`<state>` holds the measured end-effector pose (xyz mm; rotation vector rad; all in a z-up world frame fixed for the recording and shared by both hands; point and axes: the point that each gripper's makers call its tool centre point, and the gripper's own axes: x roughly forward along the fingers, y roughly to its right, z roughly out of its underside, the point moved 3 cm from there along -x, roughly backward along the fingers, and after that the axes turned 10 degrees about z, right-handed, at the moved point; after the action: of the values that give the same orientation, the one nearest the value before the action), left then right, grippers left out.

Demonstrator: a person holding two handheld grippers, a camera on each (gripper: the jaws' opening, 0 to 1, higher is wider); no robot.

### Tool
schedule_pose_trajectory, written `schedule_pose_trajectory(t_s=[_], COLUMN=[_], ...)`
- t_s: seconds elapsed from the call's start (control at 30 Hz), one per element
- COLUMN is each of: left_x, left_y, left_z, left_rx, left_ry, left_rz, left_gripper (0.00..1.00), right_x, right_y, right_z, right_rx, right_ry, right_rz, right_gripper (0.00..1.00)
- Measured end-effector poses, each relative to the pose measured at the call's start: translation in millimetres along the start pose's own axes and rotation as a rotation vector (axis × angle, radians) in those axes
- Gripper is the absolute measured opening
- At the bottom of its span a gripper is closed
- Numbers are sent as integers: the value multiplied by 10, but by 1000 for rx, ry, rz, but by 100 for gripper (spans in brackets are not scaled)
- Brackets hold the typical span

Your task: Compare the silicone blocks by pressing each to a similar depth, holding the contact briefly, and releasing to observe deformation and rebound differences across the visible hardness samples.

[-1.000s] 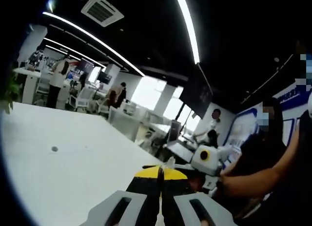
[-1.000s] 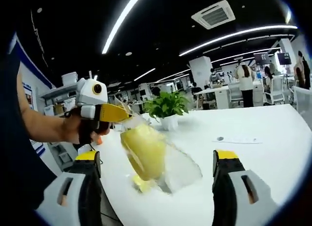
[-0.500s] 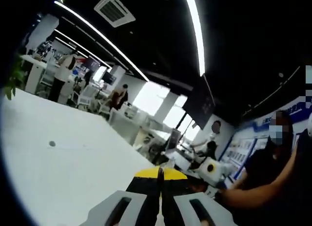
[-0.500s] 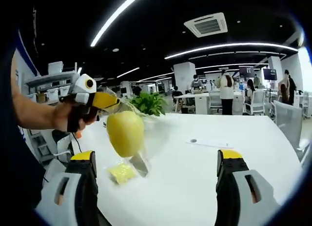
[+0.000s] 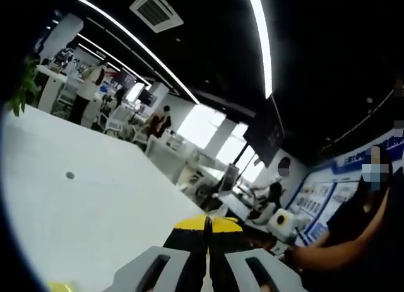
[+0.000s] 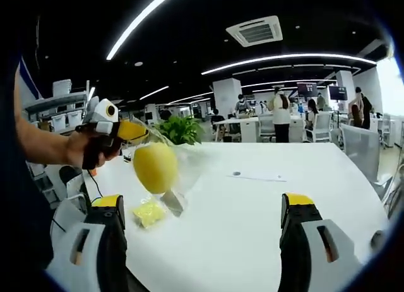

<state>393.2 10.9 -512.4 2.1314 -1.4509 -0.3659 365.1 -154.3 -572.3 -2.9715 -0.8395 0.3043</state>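
**A:** Any writing you can read? Your left gripper view has blue wall panels (image 5: 328,197) far right, but their lettering is too blurred to make out. The strip of paper (image 6: 255,176) on the table (image 6: 252,216) in your right gripper view is too small to read as well.

**B:** Fine. How do your jaws stand?

**A:** Your left gripper (image 5: 206,224) has its jaws pressed together, yellow tips meeting. In your right gripper view that same left gripper (image 6: 129,130) sits up at the left in your hand (image 6: 95,148), and a clear plastic bag (image 6: 170,163) hangs from its tip with a yellow block (image 6: 155,167) inside, lifted off the table. Your right gripper (image 6: 203,207) has its jaws spread wide and holds nothing.

**B:** Where are the other samples?

**A:** A second, paler yellow block (image 6: 149,211) lies flat on the table, just below the hanging bag and near your right gripper's left jaw. A potted plant (image 6: 178,129) stands far behind the bag.

**B:** What differs from half a second ago?

**A:** The bag hangs about as before, a little further left in your right gripper view. A yellow sliver (image 5: 61,286) has come into the left gripper view's near-left edge, though that camera tilted. A second ago the bag swung, blurred, lower and nearer the table.
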Motion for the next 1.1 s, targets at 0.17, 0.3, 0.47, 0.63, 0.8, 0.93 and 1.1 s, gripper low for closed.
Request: schedule_pose_trajectory(t_s=[0.17,0.3,0.47,0.63,0.8,0.93,1.1], left_x=[4,7,30,19,24,26,21], left_y=[-28,-37,-105,-185,-232,-283,-356], left_z=[92,157,259,361,467,553,644], left_rx=[-22,-31,-48,-77,-126,-133,-172], left_ry=[-5,-5,-3,1,4,-8,-2], left_rz=[-2,-3,-27,-37,-26,-34,-50], left_gripper=[0,0,0,0,0,0,0], right_x=[-63,-74,-76,-79,-78,-76,-80], right_y=[61,95,64,4,14,14,0], right_z=[94,146,229,329,393,431,464], right_rx=[8,1,12,0,16,20,27], right_ry=[-18,-29,-43,-71,-87,-98,-107], right_rz=[10,23,22,8,12,11,11], right_gripper=[97,97,97,97,97,97,97])
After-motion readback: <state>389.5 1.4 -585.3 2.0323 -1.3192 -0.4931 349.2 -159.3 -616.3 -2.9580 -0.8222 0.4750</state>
